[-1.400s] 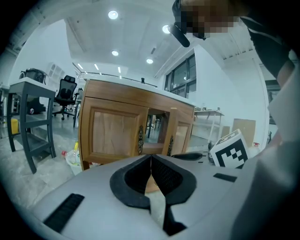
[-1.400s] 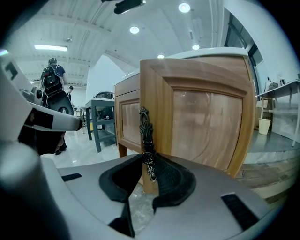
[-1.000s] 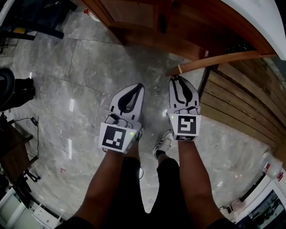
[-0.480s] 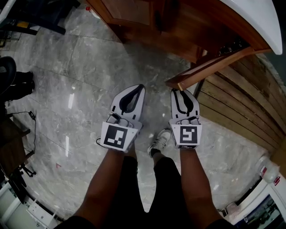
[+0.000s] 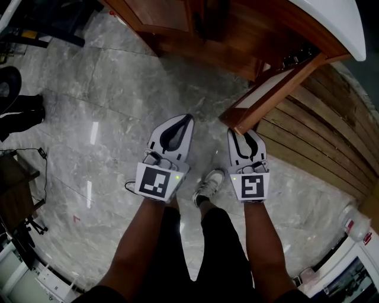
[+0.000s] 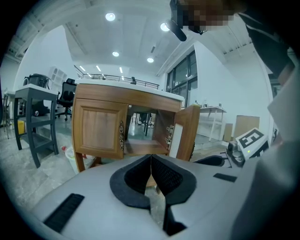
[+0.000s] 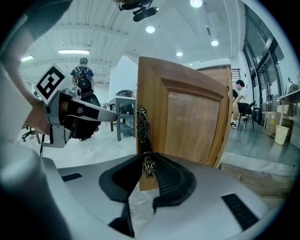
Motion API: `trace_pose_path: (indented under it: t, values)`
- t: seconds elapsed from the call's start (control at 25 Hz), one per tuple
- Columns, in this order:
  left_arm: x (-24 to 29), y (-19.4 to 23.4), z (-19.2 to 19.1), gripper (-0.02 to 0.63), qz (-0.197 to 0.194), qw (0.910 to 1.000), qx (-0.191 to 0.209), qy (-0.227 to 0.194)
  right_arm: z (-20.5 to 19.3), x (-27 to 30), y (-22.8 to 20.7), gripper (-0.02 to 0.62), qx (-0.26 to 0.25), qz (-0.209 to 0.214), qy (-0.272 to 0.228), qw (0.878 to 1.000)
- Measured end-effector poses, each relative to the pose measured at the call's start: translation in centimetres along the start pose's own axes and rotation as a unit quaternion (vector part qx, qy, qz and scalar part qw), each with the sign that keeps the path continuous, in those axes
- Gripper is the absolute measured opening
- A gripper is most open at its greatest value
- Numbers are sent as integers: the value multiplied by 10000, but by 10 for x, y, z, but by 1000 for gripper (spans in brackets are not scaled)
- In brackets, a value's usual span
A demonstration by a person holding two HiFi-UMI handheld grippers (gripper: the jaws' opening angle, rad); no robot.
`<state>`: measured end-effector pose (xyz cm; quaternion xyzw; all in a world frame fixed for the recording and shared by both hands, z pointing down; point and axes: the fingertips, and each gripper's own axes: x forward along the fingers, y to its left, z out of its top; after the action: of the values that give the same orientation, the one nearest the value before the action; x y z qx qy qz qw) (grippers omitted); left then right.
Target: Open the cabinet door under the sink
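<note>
Cabinet door [image 7: 187, 126]: the right-hand door under the sink, swung well out from the cabinet front. In the head view [image 5: 269, 97] its free edge sits just above the right tool.
Legs and shoe: bare forearms and dark trousers fill the bottom of the head view, with one light sneaker [image 5: 210, 186] on the floor between the two tools.
Left tool [image 5: 188, 117]: jaws pressed together on nothing, hanging over the floor beside the right one and off the cabinet. Its own view [image 6: 151, 161] shows the pads meeting tip to tip.
Right tool [image 5: 241, 131]: clenched on the door's handle. Its own view [image 7: 149, 164] shows the dark pads pinching the lower end of it.
Handle [image 7: 143, 129]: ornate dark metal strip, running upright along the door's free edge.
Cabinet [image 6: 98, 129]: warm brown wood. The left door is closed flat and has the same fancy handle, and the right bay is open, so you can see through to the room behind.
Sink rim [image 5: 337, 18]: white and curved, topping the cabinet at the upper right of the head view.
Floor [image 5: 89, 100]: glossy grey marble tiles, with wooden slats [image 5: 320, 136] to the right.
Further back: a grey metal stand [image 6: 35, 117] and an office chair [image 6: 68, 91]. A person with a backpack [image 7: 84, 75] is way off in the right gripper view.
</note>
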<state>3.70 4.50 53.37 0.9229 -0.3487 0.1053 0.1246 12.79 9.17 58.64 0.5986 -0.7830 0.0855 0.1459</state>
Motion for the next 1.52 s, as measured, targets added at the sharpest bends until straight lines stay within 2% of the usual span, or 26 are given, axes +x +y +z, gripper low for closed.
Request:
trace_pose_path:
  t: [0.36, 0.6, 0.76, 0.92, 1.0, 1.36, 1.52]
  values:
    - [3, -24, -4, 23, -188, 9998, 59, 84, -20, -43, -19, 80, 244, -212, 65, 9995]
    - [9, -41, -5, 23, -344, 9992, 100, 165, -27, -65, -37, 74, 83, -410, 24, 9991]
    - [13, -50, -4, 23, -393, 9990, 82, 203, -31, -78, -49, 74, 166, -822, 35, 9965]
    - [17, -56, -3, 23, -429, 9987, 93, 239, -57, -103, -73, 61, 324, -1417, 410, 9885]
    - [17, -60, -3, 23, -456, 9986, 93, 257, -62, -111, -79, 63, 381, -1547, 485, 9860]
    - [8, -71, 0, 23, -543, 9981, 38, 290, -43, -128, -66, 60, 496, -1931, 398, 9791]
    - [3, -70, 3, 23, -541, 9982, -25, 266, -28, -139, -45, 38, 575, -1894, 353, 9796]
